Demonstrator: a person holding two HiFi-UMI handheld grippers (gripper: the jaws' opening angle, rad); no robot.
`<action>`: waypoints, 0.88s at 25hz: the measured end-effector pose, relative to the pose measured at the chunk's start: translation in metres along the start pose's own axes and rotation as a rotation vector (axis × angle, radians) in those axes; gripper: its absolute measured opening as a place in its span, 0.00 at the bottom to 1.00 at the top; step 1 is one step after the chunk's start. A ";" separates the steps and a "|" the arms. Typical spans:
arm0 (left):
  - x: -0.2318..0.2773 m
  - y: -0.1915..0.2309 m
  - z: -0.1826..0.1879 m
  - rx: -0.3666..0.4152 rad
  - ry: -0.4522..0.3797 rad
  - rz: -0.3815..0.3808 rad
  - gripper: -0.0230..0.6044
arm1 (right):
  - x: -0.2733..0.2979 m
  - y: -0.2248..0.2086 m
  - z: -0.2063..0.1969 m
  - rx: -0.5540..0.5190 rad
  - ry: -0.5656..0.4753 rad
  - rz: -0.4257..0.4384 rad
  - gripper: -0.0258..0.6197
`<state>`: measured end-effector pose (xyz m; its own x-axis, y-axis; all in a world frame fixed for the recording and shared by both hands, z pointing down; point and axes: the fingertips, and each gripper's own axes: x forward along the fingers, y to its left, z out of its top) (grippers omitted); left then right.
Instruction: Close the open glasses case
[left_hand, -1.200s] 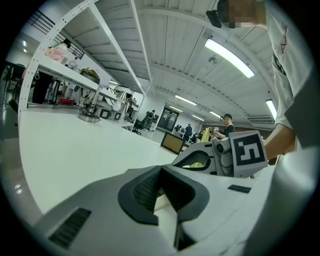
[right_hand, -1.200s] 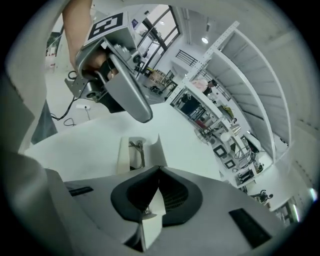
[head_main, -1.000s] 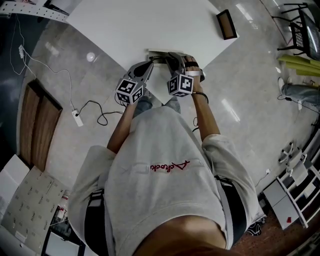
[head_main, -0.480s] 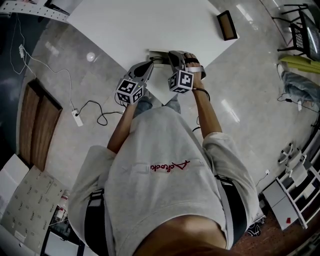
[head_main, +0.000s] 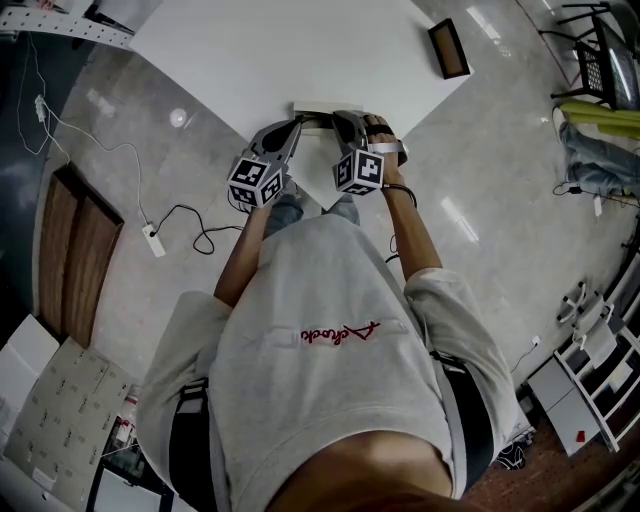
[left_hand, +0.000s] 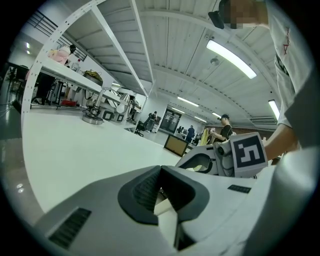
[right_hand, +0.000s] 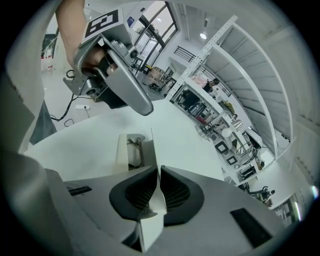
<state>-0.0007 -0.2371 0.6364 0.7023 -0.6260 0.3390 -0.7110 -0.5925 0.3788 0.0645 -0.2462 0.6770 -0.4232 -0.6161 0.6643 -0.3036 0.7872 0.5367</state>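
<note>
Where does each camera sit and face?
Head view: on the person's head, looking steeply down at a corner of the table; shows torso, forearms, left gripper, right gripper.
Left gripper view: on the left gripper, looking along its jaws across the table; shows the right gripper.
Right gripper view: on the right gripper, looking along jaws pinching the glasses case lid; shows the left gripper.
Shared: each gripper view shows the other gripper.

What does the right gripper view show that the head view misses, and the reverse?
Only the right gripper view: the right gripper shut on the upright lid of the glasses case, glasses lying inside. Only the head view: the person's grey top and a power strip on the floor. Both: the white table and the left gripper.
</note>
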 end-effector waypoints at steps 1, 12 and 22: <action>0.000 0.001 0.001 0.001 -0.002 0.002 0.08 | -0.002 0.004 0.000 0.002 -0.001 0.003 0.11; 0.000 -0.006 -0.002 0.004 0.010 -0.012 0.08 | -0.004 0.065 -0.017 0.093 0.046 0.123 0.11; 0.000 -0.007 -0.001 0.010 0.006 -0.016 0.08 | -0.003 0.063 -0.013 0.134 0.027 0.143 0.11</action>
<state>0.0041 -0.2324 0.6348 0.7138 -0.6132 0.3384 -0.6999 -0.6073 0.3759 0.0578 -0.1950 0.7156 -0.4477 -0.4968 0.7435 -0.3535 0.8621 0.3632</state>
